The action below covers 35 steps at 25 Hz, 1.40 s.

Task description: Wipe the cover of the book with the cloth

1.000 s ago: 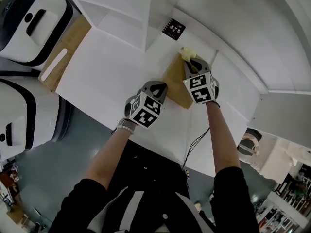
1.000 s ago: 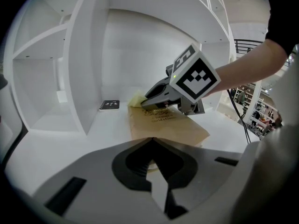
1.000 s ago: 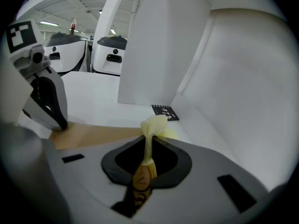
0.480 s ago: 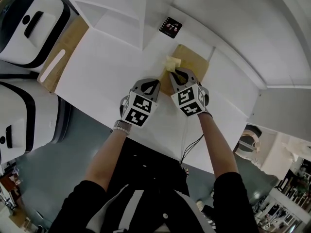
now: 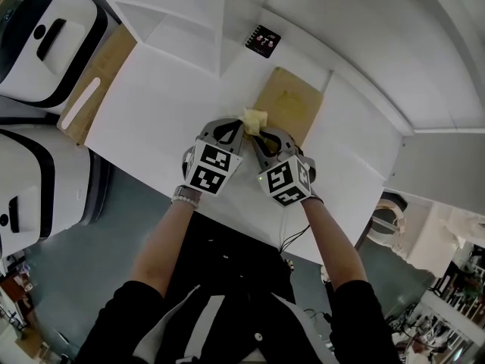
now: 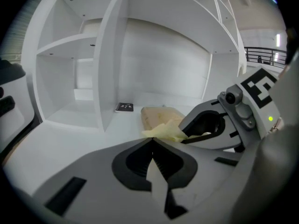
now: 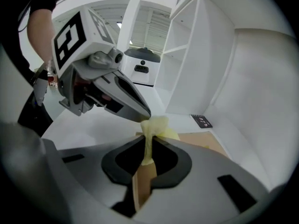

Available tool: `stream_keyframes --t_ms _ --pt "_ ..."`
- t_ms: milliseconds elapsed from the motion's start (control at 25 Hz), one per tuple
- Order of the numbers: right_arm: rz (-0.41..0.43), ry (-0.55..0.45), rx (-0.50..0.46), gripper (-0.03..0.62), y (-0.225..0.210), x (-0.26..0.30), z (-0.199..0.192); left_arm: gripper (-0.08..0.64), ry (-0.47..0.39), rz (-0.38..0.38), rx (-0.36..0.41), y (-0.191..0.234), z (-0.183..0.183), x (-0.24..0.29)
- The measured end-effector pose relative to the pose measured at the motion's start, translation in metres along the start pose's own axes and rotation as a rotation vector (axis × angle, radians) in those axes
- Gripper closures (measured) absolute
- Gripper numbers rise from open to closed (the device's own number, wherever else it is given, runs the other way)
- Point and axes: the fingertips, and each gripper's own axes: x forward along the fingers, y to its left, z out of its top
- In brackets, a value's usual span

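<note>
Book lay flat on the desk, stiff-looking | cloth — soft, light, we judged — bunched in the clamped jaws of the right gripper at the book's near edge | left gripper closed, tip touching cloth

My left gripper and right gripper meet tip to tip at the near-left corner of the book. The cloth is bunched between them, so nothing passes there. The book lies flat with open room above it. Beyond it sits a small black notebook, apart from the book. An upright shelf divider blocks the far left. The open table runs left to the wooden board.
</note>
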Motion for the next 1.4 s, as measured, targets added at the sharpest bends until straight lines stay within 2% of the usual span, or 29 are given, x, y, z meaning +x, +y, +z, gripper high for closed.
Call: stream_keyframes --t_ms 240,360,480,640,840,1120,1400 --pt "0.102 -0.016 -0.014 0.555 0.019 -0.019 -0.003 0.560 0.027 -0.010 0.006 -0.009 -0.003 0.001" --pt "0.106 -0.046 0.007 0.555 0.017 -0.038 -0.003 0.560 0.026 -0.017 0.014 -0.012 -0.002 0.002" --pt "0.062 -0.061 0.043 0.555 0.000 -0.053 -0.005 0.560 0.023 -0.026 0.015 -0.014 -0.002 0.004" --pt "-0.042 -0.057 0.097 0.555 -0.043 -0.058 -0.004 0.560 0.029 -0.043 0.025 -0.021 -0.002 0.006" --pt "-0.150 -0.064 0.097 0.555 -0.096 -0.047 0.004 0.560 0.042 -0.066 0.049 -0.034 -0.006 0.010" --pt "-0.217 -0.019 0.080 0.555 -0.150 -0.007 0.008 0.560 0.066 -0.088 0.042 -0.044 -0.010 0.018" --pt "-0.255 0.039 0.045 0.555 -0.176 0.032 0.003 0.560 0.077 -0.104 0.025 -0.049 -0.011 0.024"
